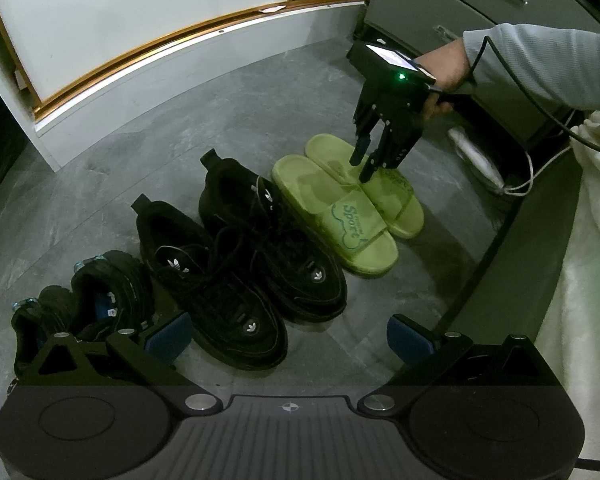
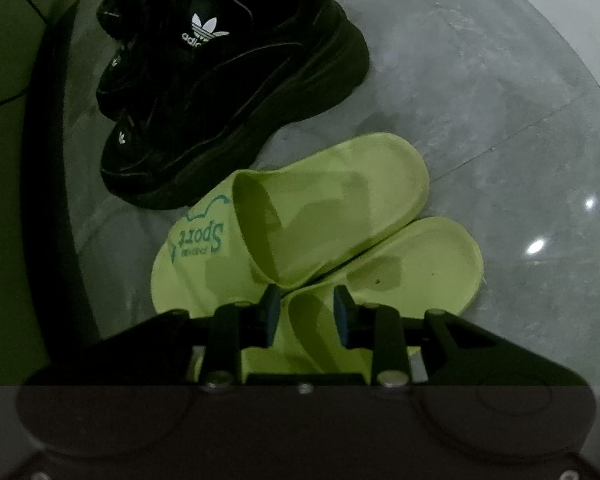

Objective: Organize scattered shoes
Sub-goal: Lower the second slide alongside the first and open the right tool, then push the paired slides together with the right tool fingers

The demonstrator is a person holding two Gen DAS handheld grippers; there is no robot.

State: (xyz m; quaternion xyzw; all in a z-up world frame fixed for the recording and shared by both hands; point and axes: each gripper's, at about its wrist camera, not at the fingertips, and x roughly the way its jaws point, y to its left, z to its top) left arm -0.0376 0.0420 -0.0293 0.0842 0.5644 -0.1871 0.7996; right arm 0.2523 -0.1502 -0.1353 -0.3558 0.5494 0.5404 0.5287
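Shoes: four black sneakers (image 1: 236,264), two green slides (image 1: 336,216); both claws apart, empty.

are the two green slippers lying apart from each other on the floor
No, the two green slippers lie side by side and touching, one edge overlapping the other, next to a black sneaker.

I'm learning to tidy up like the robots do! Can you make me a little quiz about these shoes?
1. True or false: the left gripper holds a shoe.
2. How many green slippers lie on the floor?
3. What stands right beside the slippers? A: black sneakers. B: red boots. C: white sandals.

Key: 1 false, it is open and empty. 2 two. 3 A.
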